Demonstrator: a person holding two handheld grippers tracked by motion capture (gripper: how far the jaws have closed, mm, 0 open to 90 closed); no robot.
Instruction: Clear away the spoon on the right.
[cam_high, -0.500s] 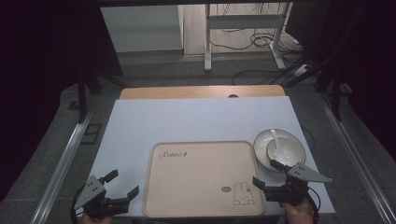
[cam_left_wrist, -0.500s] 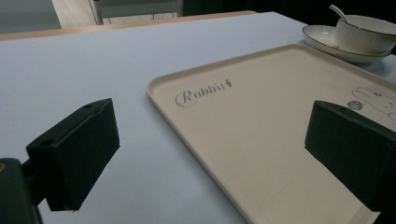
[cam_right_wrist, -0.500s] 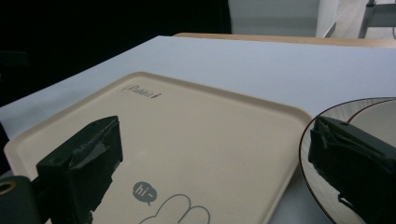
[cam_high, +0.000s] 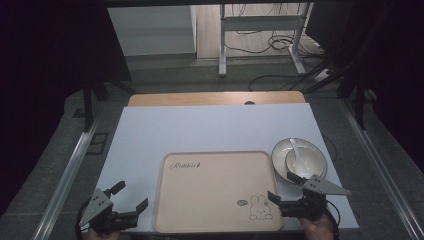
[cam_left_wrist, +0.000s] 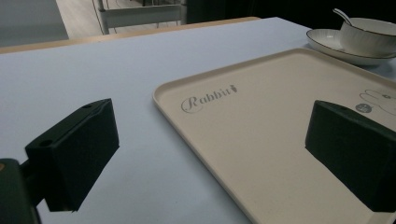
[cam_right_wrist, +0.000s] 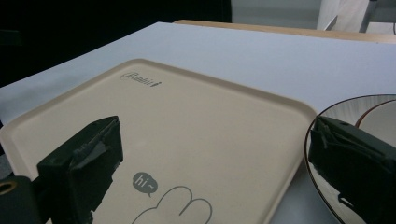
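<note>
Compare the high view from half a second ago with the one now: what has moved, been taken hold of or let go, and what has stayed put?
Hardly anything changed. The right gripper sits open at the tray's near right corner beside the plate, as before, and the left gripper stays open at the near left. Nothing was taken hold of or let go. The bowl and spoon lie unmoved.

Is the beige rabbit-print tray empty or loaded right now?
Empty: the beige rabbit-print tray has a bare surface; the white bowl with its spoon sits on a plate beside it.
</note>
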